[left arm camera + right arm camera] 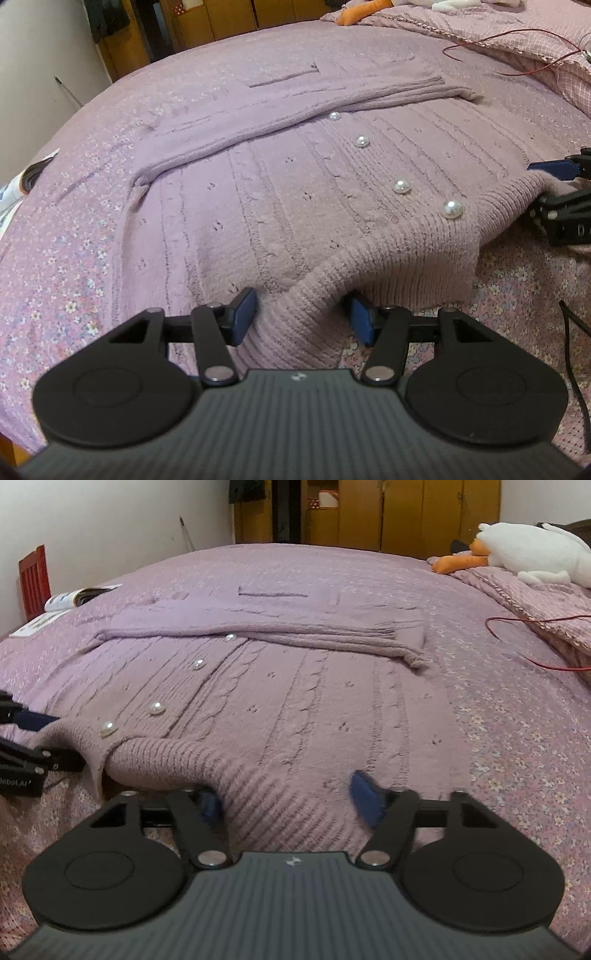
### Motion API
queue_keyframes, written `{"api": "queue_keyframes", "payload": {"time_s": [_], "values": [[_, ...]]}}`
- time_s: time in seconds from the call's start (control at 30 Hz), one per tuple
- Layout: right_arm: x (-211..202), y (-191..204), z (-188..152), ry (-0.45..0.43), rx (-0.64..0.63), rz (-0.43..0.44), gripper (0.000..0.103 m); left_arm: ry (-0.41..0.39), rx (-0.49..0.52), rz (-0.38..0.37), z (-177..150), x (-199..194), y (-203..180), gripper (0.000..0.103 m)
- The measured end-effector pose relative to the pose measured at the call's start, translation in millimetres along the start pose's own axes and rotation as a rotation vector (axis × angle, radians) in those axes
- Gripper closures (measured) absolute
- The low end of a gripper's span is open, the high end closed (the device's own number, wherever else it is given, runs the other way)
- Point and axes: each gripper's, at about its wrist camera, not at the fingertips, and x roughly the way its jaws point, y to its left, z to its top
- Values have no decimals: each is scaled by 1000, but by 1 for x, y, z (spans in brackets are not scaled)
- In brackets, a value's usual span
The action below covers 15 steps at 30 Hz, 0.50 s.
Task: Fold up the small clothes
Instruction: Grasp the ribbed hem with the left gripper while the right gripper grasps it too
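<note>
A lilac knit cardigan (277,206) (295,701) with pearl buttons (402,186) lies front-up on the floral bedspread (55,258), one sleeve (277,631) folded across its chest. My left gripper (301,317) straddles the ribbed hem (406,266). Its left pad rests on top of the knit and its right pad sits under the raised edge, with a wide gap between them. My right gripper (288,801) straddles the hem on the other side of the buttons. Its left pad is tucked under a lifted roll and its right pad is blurred on top. Both are open.
A white and orange plush toy (532,554) and a folded blanket (517,40) lie at the head of the bed, crossed by a thin red cable (535,642). A magazine (81,594) sits at the bed's left edge, by a red chair (35,579). Wooden wardrobes (406,513) stand behind.
</note>
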Motion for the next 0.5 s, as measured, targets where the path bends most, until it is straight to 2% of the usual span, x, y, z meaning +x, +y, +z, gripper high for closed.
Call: {"api": "queue_keyframes", "payload": {"time_s": [0.1,0.17,0.27,0.37,0.5], "values": [[-1,-3,3,-4,19,13,52,-10,-2,-12,1,-3,2,56],[-2,-2,6,-6,21,31,67,-17,-7,-17,3,-5,4,71],[-7,0,12,-27,22,49,81,-24,-15,-39,8,-9,5,87],[-12,3,19,-59,2,36,87,-64,-20,-44,16,-19,7,90],[-17,4,31,-93,-5,38,89,-121,-33,-32,28,-31,13,90]]}}
